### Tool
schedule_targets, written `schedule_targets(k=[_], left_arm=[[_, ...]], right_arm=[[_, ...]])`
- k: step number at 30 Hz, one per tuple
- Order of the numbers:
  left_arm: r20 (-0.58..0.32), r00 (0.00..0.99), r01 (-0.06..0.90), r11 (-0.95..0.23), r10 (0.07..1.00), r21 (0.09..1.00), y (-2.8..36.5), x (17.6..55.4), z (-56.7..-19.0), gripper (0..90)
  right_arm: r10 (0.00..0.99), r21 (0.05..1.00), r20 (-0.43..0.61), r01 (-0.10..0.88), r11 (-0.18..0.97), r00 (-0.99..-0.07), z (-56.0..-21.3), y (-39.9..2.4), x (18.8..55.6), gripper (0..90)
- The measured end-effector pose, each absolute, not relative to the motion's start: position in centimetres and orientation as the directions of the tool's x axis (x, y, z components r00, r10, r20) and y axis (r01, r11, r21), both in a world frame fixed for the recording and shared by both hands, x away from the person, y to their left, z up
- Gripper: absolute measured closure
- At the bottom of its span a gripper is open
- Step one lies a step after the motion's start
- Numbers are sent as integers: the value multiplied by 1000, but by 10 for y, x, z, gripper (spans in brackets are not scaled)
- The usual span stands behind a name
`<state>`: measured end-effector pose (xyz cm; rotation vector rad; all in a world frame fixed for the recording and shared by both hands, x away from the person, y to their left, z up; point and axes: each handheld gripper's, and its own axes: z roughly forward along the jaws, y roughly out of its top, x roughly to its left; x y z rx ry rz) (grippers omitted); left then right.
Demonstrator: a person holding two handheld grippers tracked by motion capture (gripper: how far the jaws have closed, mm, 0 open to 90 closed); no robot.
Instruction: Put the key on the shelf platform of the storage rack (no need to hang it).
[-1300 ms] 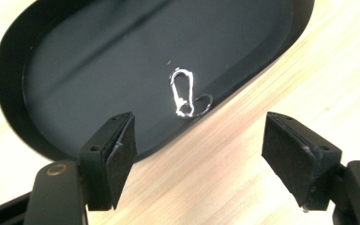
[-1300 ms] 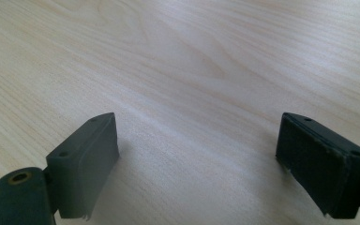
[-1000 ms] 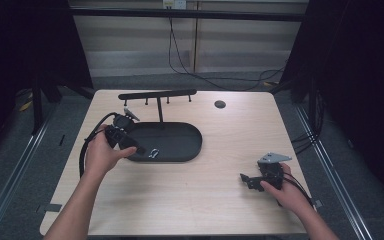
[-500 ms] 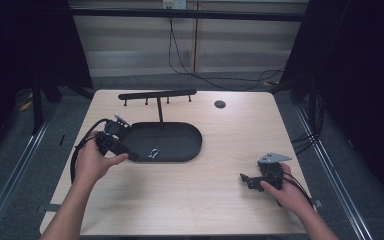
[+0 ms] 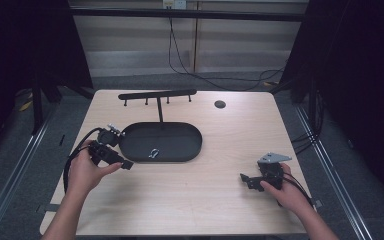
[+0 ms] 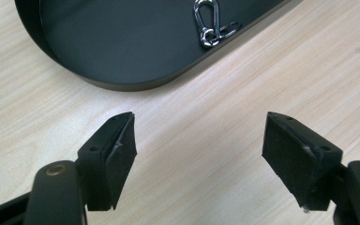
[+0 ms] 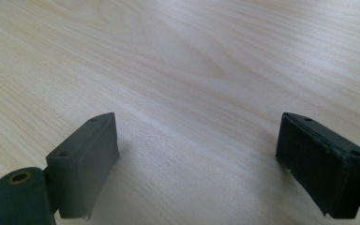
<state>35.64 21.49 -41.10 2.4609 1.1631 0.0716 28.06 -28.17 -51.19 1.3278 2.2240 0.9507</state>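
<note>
Currently both tools [image 5: 126, 164] [image 5: 245, 179] wide open w/ nothing held; shiny silver clip [image 6: 211, 26] in black tray [image 5: 180, 150].

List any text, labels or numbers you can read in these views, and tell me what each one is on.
None readable: no print shows on the black oval tray, the metal clip lying in it, the hook rack, the table or either gripper.
A pale plate on the back wall is too small and blurred to read.
</note>
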Motion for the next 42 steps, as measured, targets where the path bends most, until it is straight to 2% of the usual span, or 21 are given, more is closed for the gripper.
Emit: schedule_targets(k=[5,28,42], left_arm=[[-104,654,720,-574,750,391,220,349,-419,259],[-115,635,737,-554,764,387,233,328,-452,259],[-90,660,718,-592,745,365,239,320,-462,262]], right_arm=[[876,715,19,619,325,-481,-512,-282,281,126],[876,715,19,619,324,-481,-512,-282,281,126],[876,715,19,619,324,-481,-512,-282,281,126]])
